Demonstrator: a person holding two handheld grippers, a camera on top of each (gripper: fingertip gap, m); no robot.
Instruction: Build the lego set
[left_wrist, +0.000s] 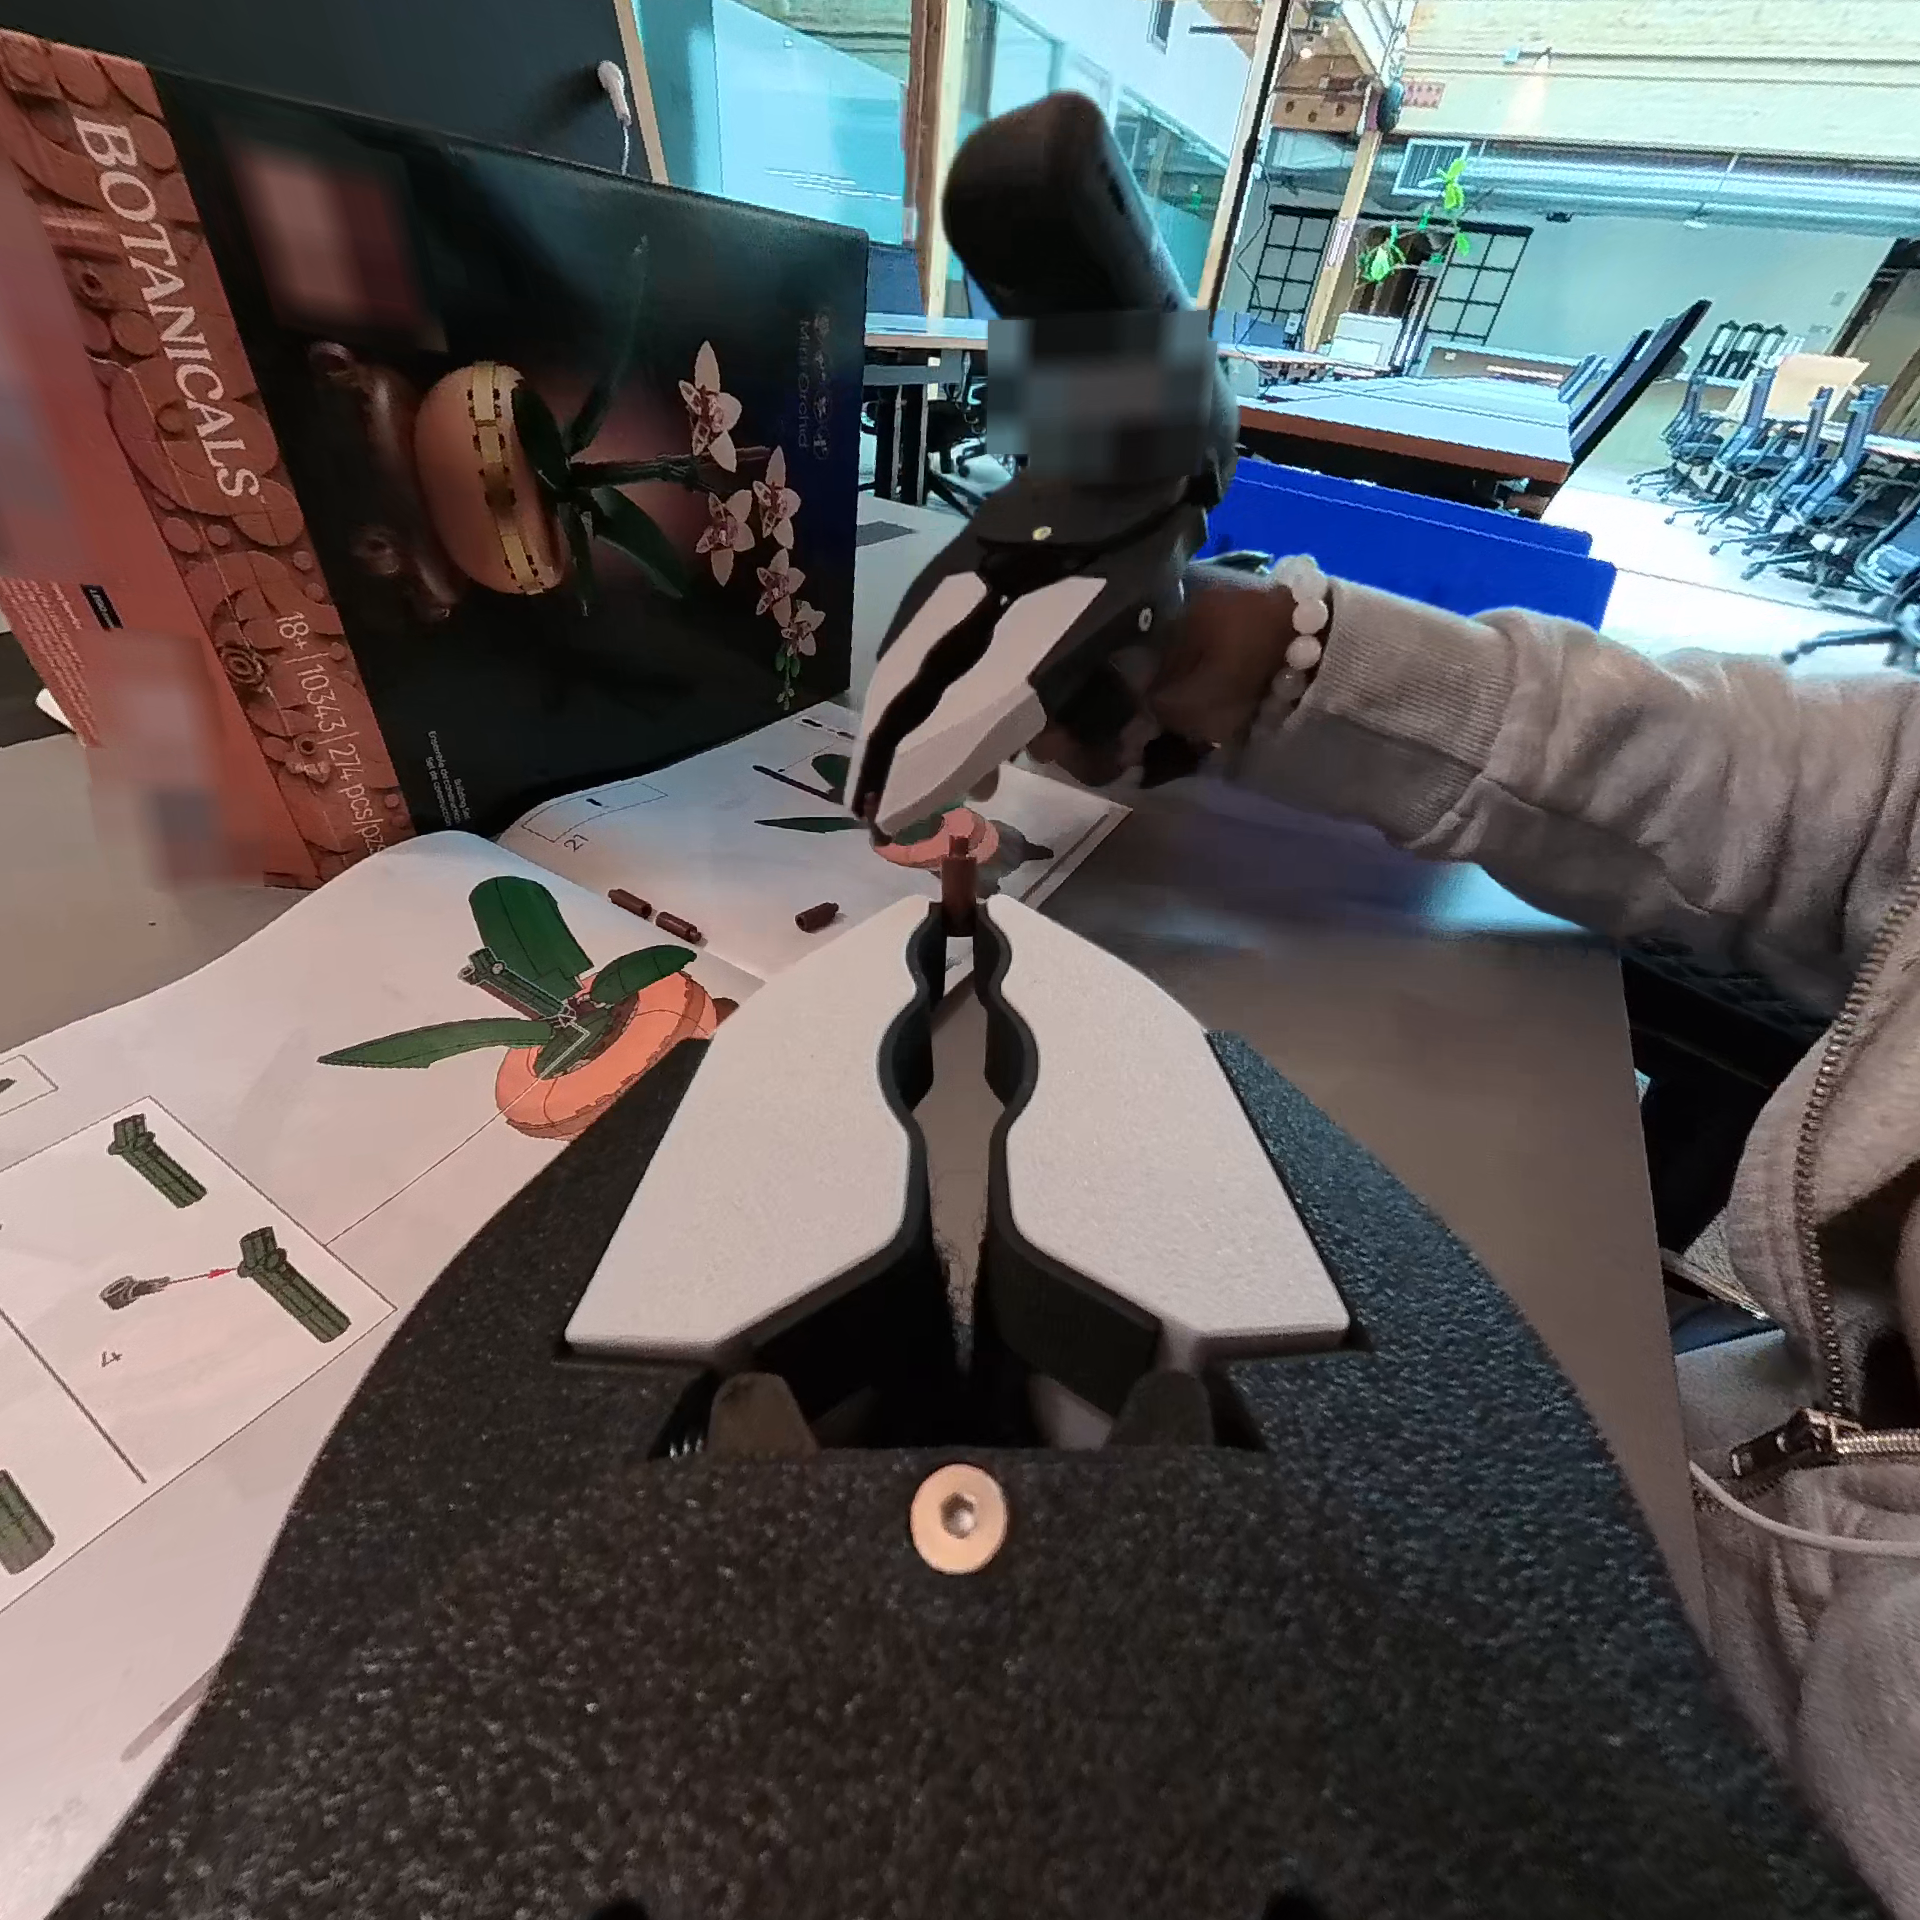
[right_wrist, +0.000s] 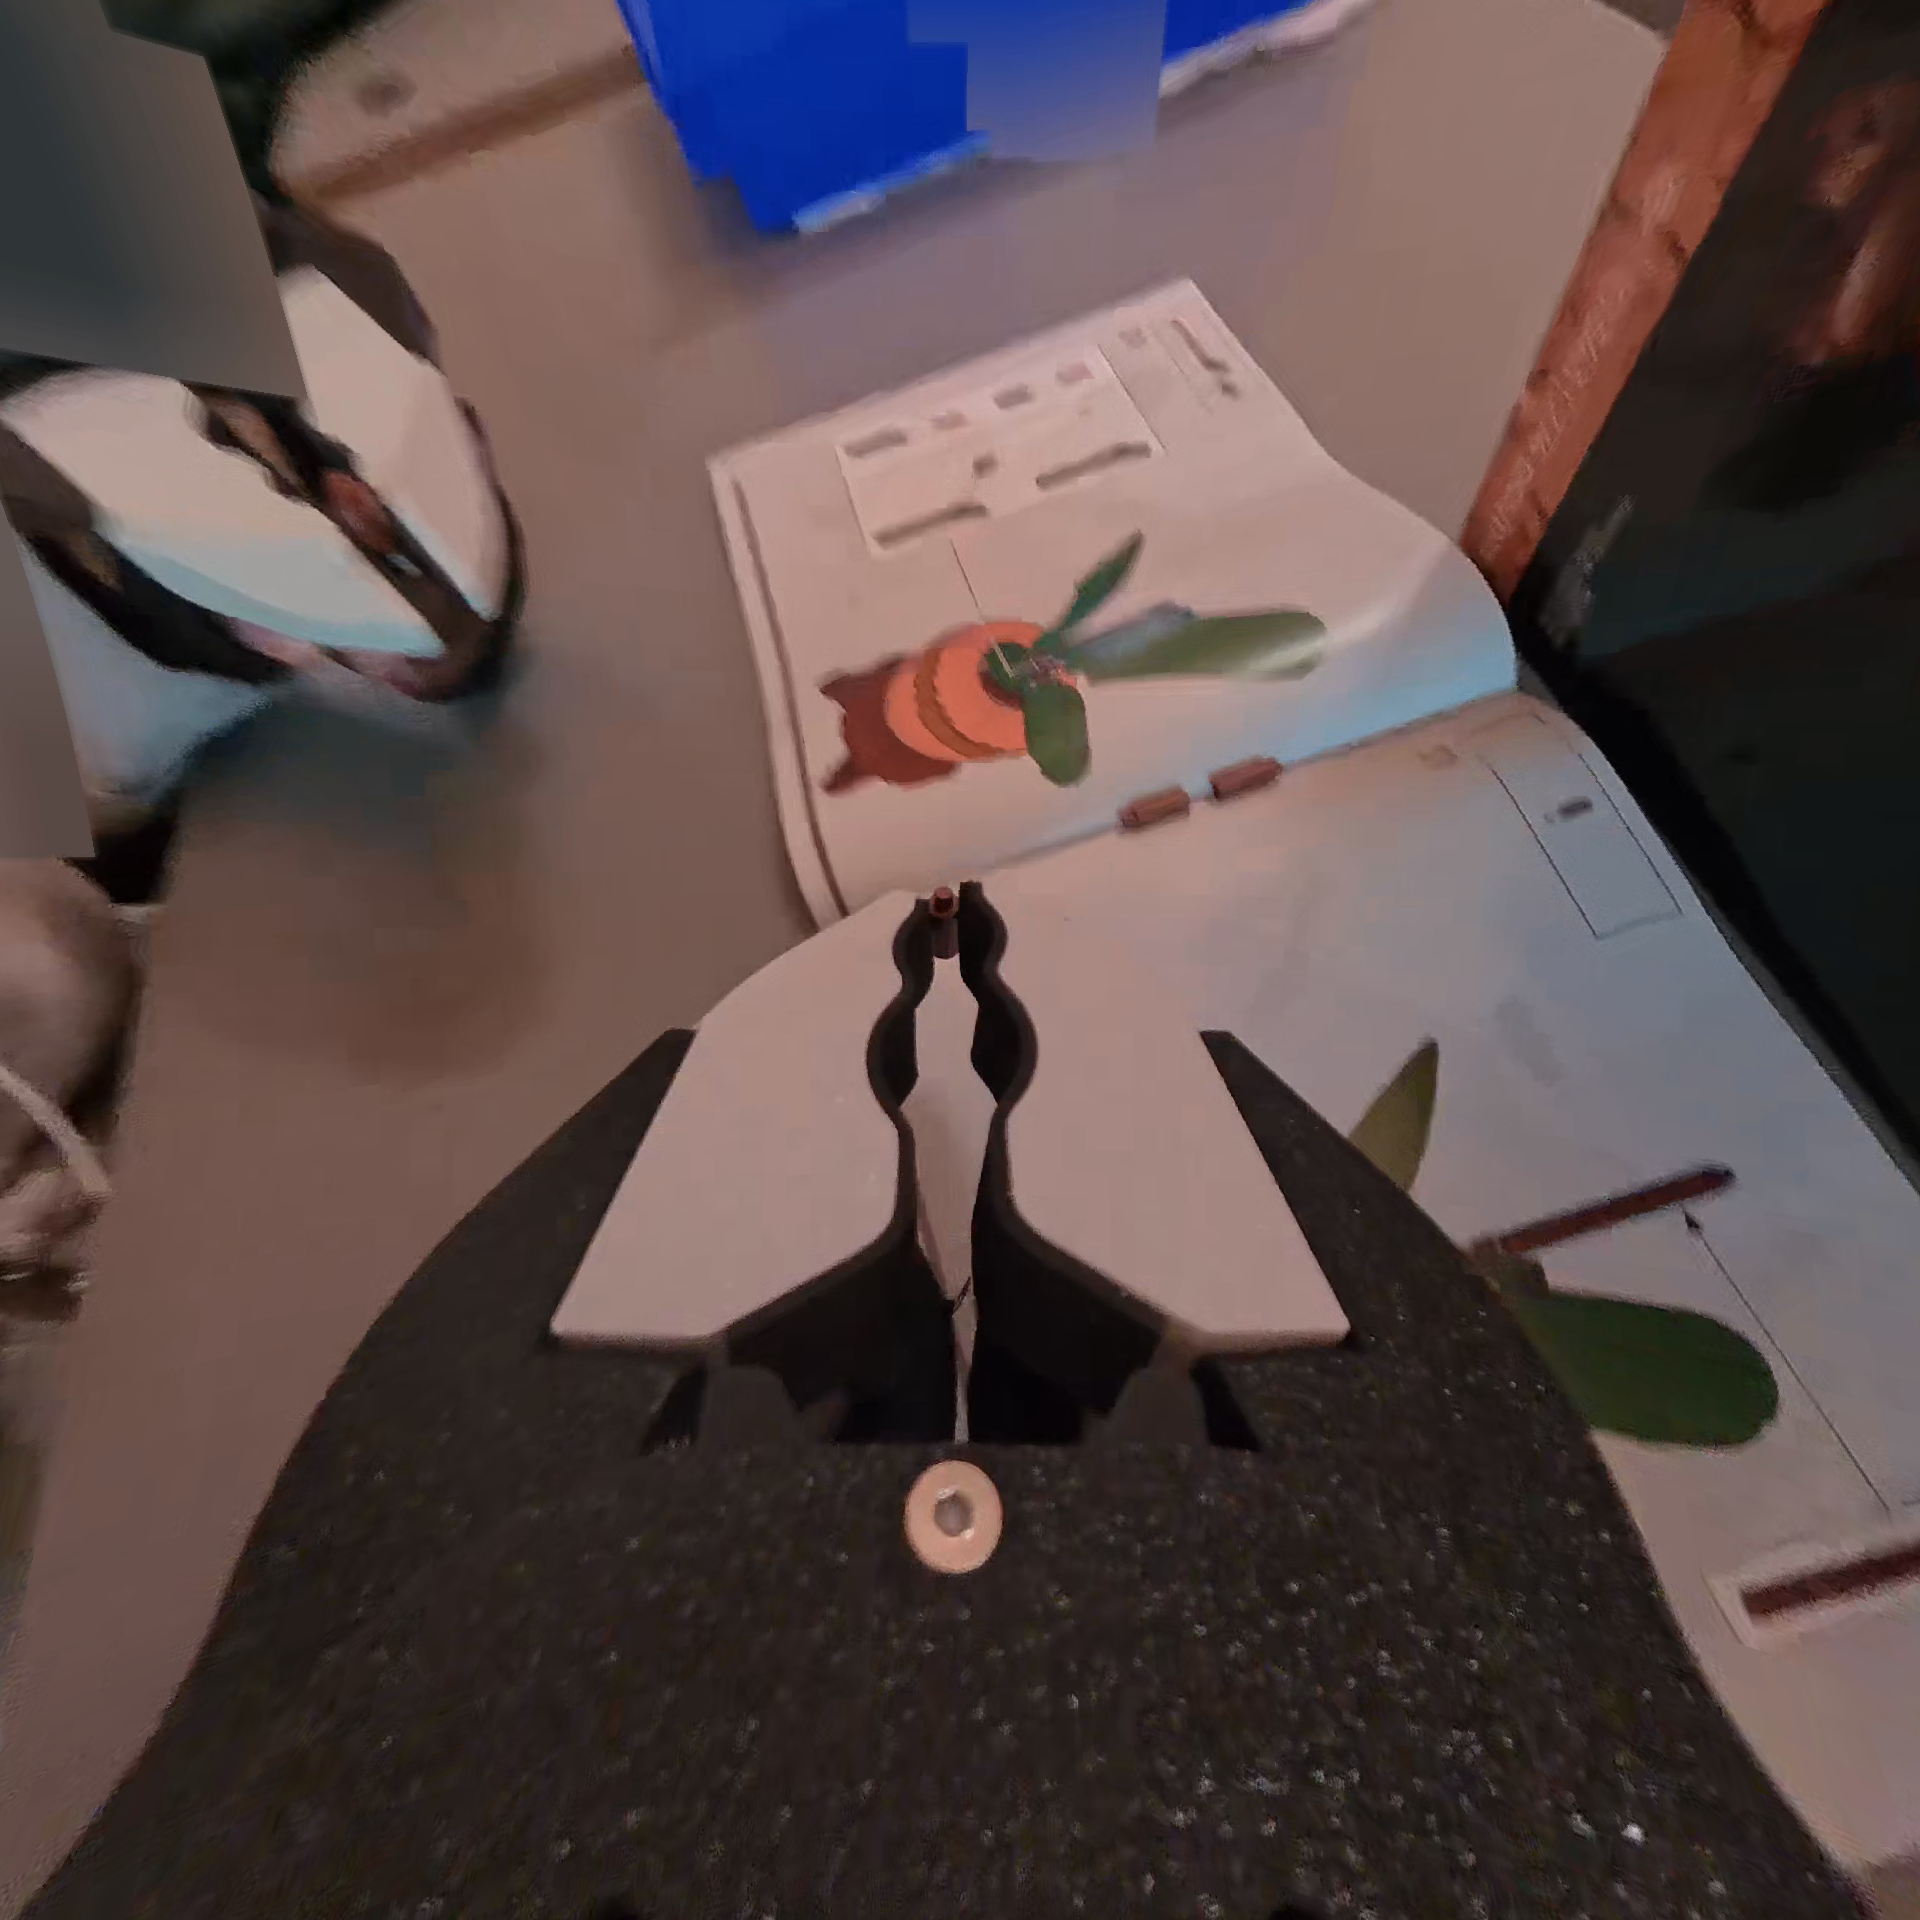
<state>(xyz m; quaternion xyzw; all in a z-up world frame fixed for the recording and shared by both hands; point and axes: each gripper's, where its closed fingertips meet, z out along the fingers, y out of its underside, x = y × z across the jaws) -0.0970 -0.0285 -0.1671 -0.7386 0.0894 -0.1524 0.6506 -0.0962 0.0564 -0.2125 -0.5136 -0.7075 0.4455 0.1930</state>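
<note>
You are holding a small dark-brown lego piece (left_wrist: 957, 891) in the tips of the left tool (left_wrist: 957, 920), just above the centre of the left wrist view; the jaws are nearly closed, pinching it upright. In the right wrist view, the right tool (right_wrist: 943, 914) is likewise closed down on a small brown tube piece (right_wrist: 941, 920) at its tips, at centre frame.

Just above the left tool's tips, the right tool (left_wrist: 883, 821) is pointing down at a salmon and green assembly (left_wrist: 940, 836); whether it is touching that assembly I cannot tell, as the tips are blurred.

3 loose brown tubes (left_wrist: 665, 920) are lying on the open instruction booklet (left_wrist: 343, 1039) at left of centre. The lego box (left_wrist: 436, 499) is standing in the upper left, and a blue bin (left_wrist: 1403, 540) is sitting at right of centre on the counter (left_wrist: 1299, 987).

By my judgement you are working on the stem step: threading brown tubes onto the plant base. The next move is calling for lining up the 2 held pieces end to end, keeping both upright, then pressing gently along the axis so neither is slipping sideways out of the tips.
</note>
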